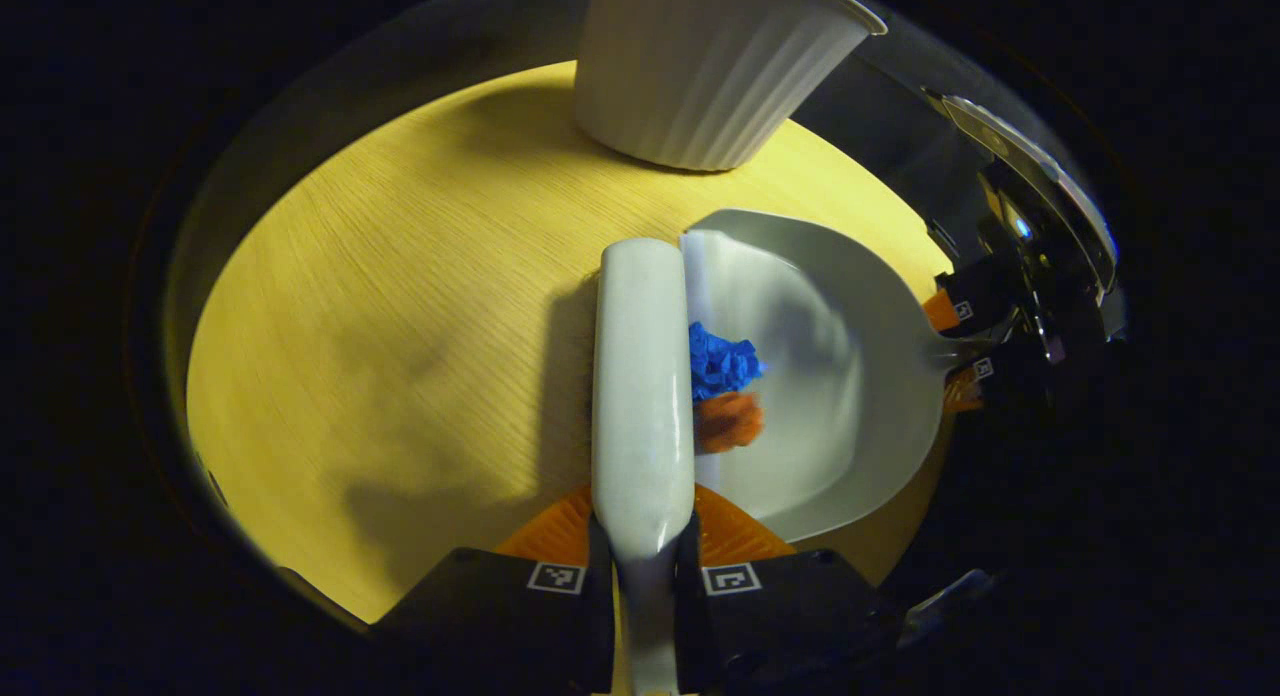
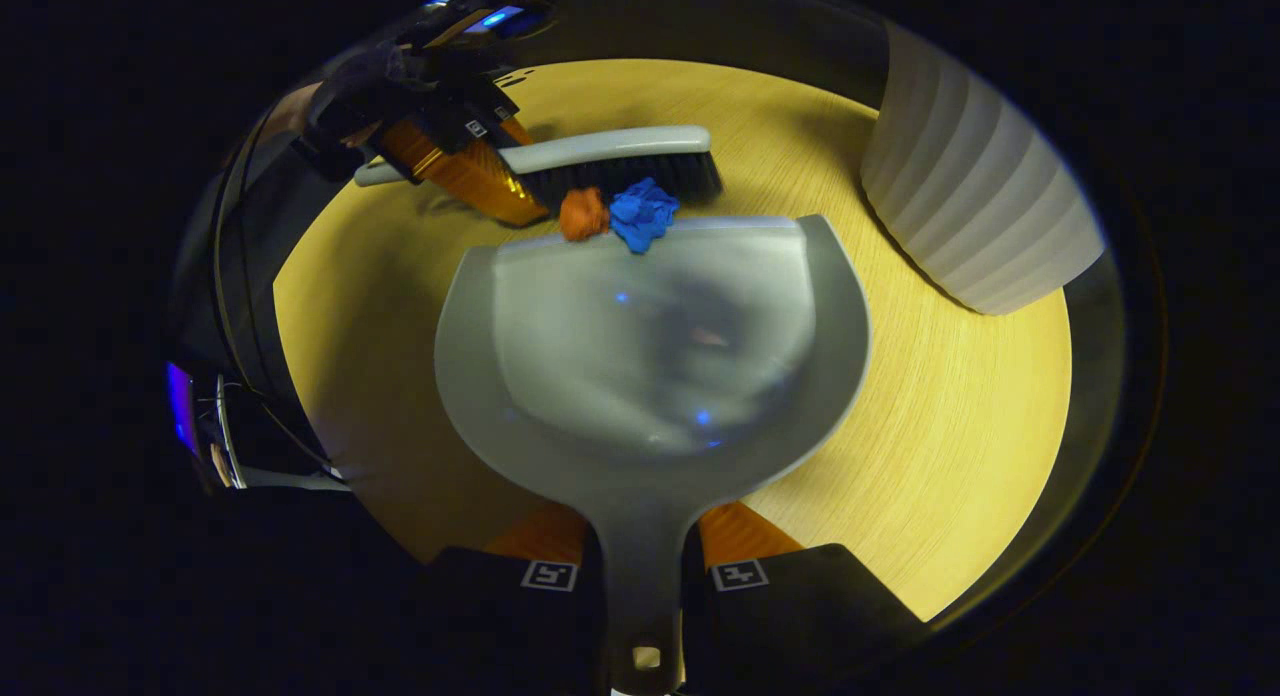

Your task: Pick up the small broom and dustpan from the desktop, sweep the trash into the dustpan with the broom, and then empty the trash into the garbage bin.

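On the yellow wooden desktop, the left gripper has both fingers clamped on the handle of the small broom, whose bristles press two crumpled scraps, blue paper and orange paper, against the lip of the dustpan. The right gripper grips the dustpan's handle, holding the pan flat on the desk. A white ribbed garbage bin stands near the dustpan's far side.
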